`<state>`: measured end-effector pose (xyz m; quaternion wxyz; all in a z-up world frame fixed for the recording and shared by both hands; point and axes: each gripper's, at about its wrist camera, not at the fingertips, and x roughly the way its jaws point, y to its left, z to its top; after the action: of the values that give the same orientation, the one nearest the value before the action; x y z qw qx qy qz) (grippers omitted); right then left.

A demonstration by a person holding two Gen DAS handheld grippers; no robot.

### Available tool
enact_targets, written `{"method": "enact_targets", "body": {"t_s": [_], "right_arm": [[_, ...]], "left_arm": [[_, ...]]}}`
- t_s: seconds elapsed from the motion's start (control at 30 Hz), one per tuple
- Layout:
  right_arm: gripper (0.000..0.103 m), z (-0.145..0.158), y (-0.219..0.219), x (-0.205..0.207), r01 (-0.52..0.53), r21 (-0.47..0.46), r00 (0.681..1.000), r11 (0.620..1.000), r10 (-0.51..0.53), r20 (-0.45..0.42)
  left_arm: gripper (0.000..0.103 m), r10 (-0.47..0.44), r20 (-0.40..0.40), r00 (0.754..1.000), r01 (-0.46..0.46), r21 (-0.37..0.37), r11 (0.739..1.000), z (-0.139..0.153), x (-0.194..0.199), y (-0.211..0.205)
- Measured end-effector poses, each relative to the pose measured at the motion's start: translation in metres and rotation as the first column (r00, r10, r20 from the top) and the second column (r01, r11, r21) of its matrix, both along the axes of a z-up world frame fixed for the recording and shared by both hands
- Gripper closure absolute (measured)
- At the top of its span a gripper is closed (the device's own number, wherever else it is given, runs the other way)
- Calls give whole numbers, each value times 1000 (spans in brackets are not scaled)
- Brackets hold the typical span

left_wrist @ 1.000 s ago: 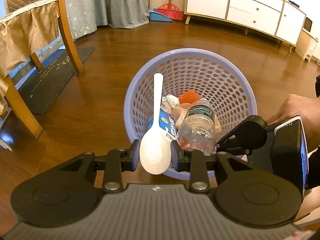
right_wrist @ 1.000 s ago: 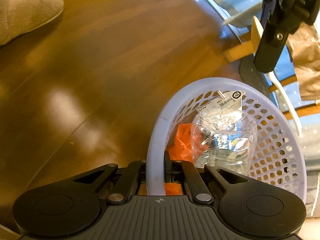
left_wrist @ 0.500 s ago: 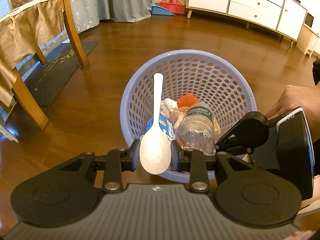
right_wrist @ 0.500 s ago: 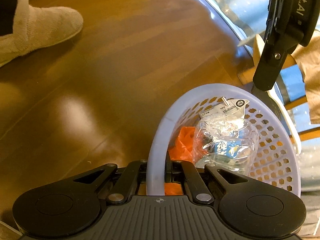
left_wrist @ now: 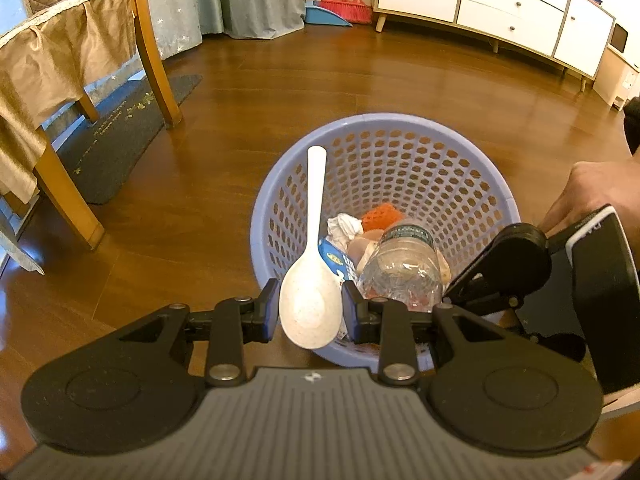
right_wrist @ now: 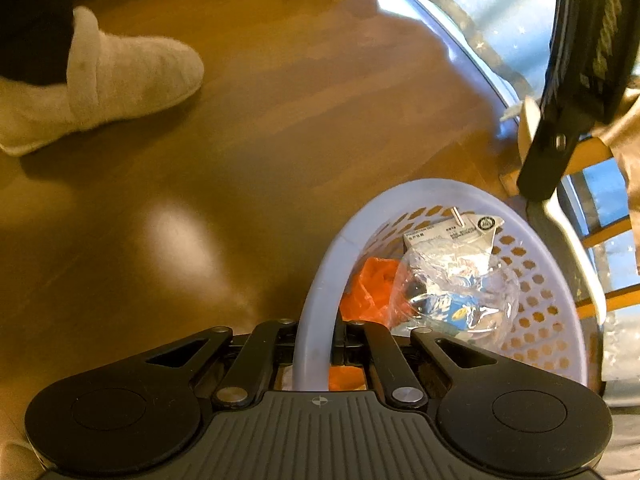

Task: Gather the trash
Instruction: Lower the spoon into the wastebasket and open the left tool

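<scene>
A lilac perforated basket (left_wrist: 404,136) hangs above the wooden floor, and my right gripper (right_wrist: 316,340) is shut on its rim (right_wrist: 320,296). Inside lie a clear plastic bottle (left_wrist: 400,264), a blue carton (left_wrist: 334,258), crumpled white paper (left_wrist: 344,228) and orange scraps (left_wrist: 380,212). My left gripper (left_wrist: 310,308) is shut on the bowl of a white plastic spoon (left_wrist: 312,280), whose handle points over the basket's near-left wall. The right wrist view shows the bottle (right_wrist: 456,292), a paper tag (right_wrist: 448,232) and orange plastic (right_wrist: 368,288).
A wooden chair with a tan cloth (left_wrist: 60,64) and a dark mat (left_wrist: 116,140) stand at the left. White drawers (left_wrist: 500,4) and a red broom with a dustpan (left_wrist: 340,4) line the far wall. A person's slippered foot (right_wrist: 104,80) rests on the floor.
Both grippers and the basket have risen and drawn back from the floor; more of the room and the slippered foot has come into view. Both grips are unchanged.
</scene>
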<state>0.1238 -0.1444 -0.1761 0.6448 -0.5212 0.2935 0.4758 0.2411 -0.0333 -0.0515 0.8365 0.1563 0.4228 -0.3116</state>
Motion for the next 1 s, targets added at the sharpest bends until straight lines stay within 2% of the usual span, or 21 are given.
{"method": "enact_targets", "body": {"t_s": [0.27,0.53,0.77,0.9,1.0], "right_arm": [[99,10,5,-14,28,67,999,997,-26,-23],[99,6,14,-36,173,73,985,982,-172,-27],[95,10,15,-50,354,88,935,931,-353,-28],[93,13,15,-54,408,99,913,907,-407,-36],[82,15,15,-57,442,113,897,890,-440,-40]], "left_arm": [[76,-22,-47,999,22,9,1000,0,-4,-6],[76,-96,-70,993,98,34,995,-2,-9,-29],[76,-162,-95,982,169,77,983,1,-19,-50],[76,-170,-119,978,183,112,977,-3,-23,-57],[76,-157,-136,978,175,133,976,-5,-24,-61]]}}
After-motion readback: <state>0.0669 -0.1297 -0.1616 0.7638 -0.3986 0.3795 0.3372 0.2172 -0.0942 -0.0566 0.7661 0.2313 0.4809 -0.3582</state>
